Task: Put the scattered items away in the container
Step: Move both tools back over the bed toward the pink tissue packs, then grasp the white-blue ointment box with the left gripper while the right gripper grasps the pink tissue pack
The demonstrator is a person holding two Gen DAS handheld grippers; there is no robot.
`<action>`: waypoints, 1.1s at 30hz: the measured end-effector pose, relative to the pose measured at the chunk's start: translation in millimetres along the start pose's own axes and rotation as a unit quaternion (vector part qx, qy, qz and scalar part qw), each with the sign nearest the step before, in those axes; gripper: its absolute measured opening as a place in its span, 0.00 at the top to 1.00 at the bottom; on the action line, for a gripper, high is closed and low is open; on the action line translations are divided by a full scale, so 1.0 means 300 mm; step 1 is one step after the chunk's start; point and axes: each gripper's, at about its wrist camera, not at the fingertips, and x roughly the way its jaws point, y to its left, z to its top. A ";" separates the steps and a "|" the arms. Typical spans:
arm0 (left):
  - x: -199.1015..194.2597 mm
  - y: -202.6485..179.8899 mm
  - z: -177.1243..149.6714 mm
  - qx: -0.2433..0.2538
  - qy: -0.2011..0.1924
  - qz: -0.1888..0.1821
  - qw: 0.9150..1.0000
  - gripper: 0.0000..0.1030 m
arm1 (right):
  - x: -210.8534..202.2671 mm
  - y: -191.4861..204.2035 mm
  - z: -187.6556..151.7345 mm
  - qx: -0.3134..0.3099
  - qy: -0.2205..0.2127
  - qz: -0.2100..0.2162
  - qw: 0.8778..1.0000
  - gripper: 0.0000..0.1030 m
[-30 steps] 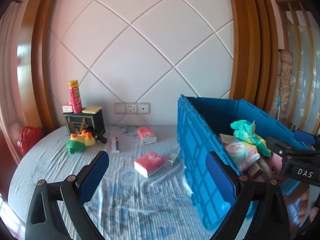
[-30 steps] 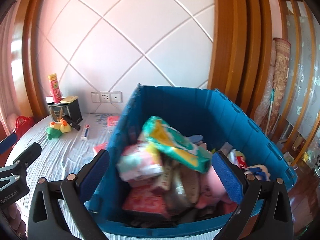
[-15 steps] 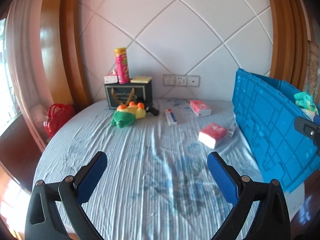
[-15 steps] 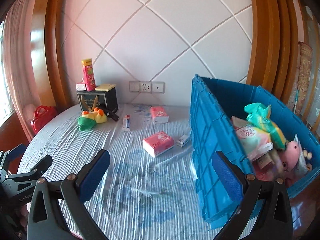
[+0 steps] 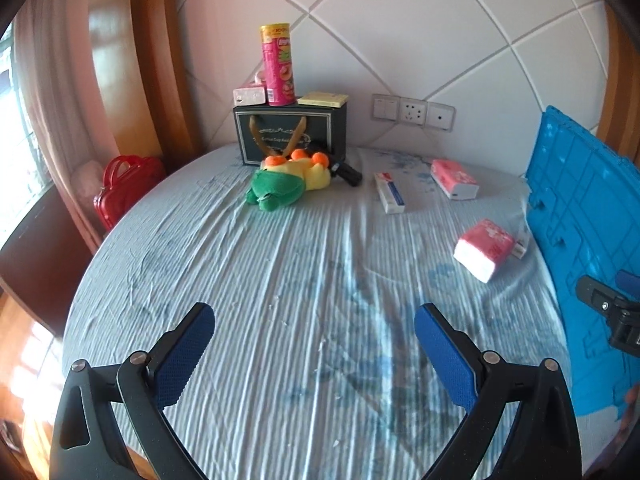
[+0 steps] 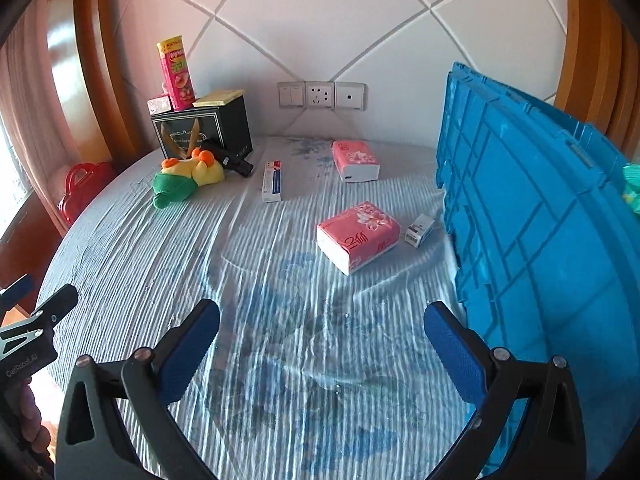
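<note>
A: How are the jaws found?

B: On the left gripper (image 5: 314, 350) the jaws are spread wide with nothing held between them. The same is seen on the right gripper (image 6: 322, 346): jaws wide apart, nothing gripped. Both are held above the near part of the bench (image 5: 280, 300), which is covered by a pale blue cloth.

A: What is seen of the container?

B: A blue crate (image 6: 532, 220) is stood at the right edge of the bench. Only its outer ribbed wall is shown, so little of its contents can be told; a scrap of a green packet (image 6: 632, 188) is glimpsed over its rim at the far right.

A: What is counted outside it?

B: Two pink tissue packs are counted: one (image 6: 358, 236) near the crate, the other (image 6: 355, 160) farther back. One small white box (image 6: 419, 230) is laid between the nearer pack and the crate wall. One long toothpaste box (image 6: 272, 181) is laid left of the farther pack. One green and yellow plush toy (image 6: 186, 180) is placed far left, with a black object (image 6: 232, 161) just behind it.

A: And farther back?

B: One dark gift box (image 6: 204, 130) is set against the wall. On it are stood one tall pink can (image 6: 176, 74), one small pink pack (image 6: 159, 104) and one yellow pad (image 6: 218, 97). A red bag (image 5: 126, 186) is seen beyond the bench's left edge.
</note>
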 end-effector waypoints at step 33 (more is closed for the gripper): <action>1.196 -0.481 0.508 0.144 0.115 -0.090 0.979 0.02 | 0.840 -0.207 0.234 0.281 0.107 -0.123 0.946 0.00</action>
